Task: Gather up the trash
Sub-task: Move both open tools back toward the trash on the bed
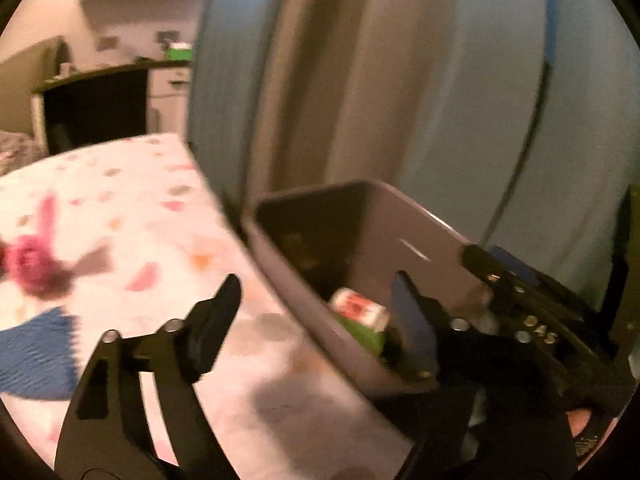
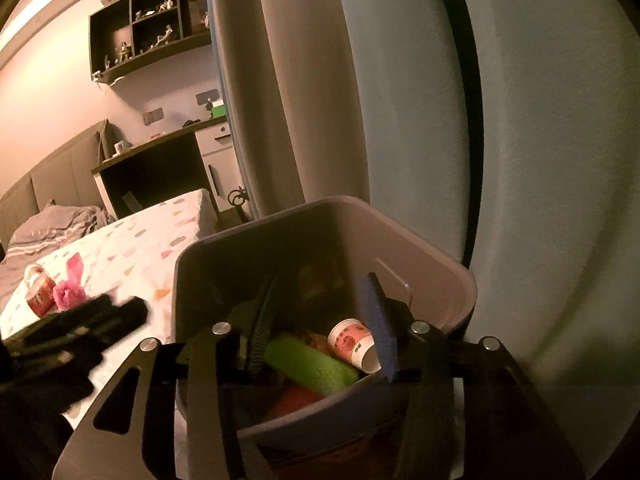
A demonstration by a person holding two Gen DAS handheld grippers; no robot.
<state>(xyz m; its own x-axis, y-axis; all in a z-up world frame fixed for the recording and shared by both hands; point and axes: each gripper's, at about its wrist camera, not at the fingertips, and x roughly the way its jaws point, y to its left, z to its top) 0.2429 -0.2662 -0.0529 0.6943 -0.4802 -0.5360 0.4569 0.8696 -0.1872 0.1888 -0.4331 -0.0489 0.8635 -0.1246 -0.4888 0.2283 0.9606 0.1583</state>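
Note:
A grey bin stands beside the bed and holds a white paper cup with red print, a green item and something red. My right gripper hangs over the bin, open, with nothing pressed between its blue pads. My left gripper is open wide and empty, straddling the bin's near rim at the bed edge. The cup lies just left of its right finger. On the bed sit a red cup and a pink crumpled wrapper, also in the left wrist view.
The bed has a white sheet with coloured spots, and a blue cloth lies at its left. Curtains hang behind the bin. A desk and wall shelves stand farther back. The right gripper's body crosses the bin's right side.

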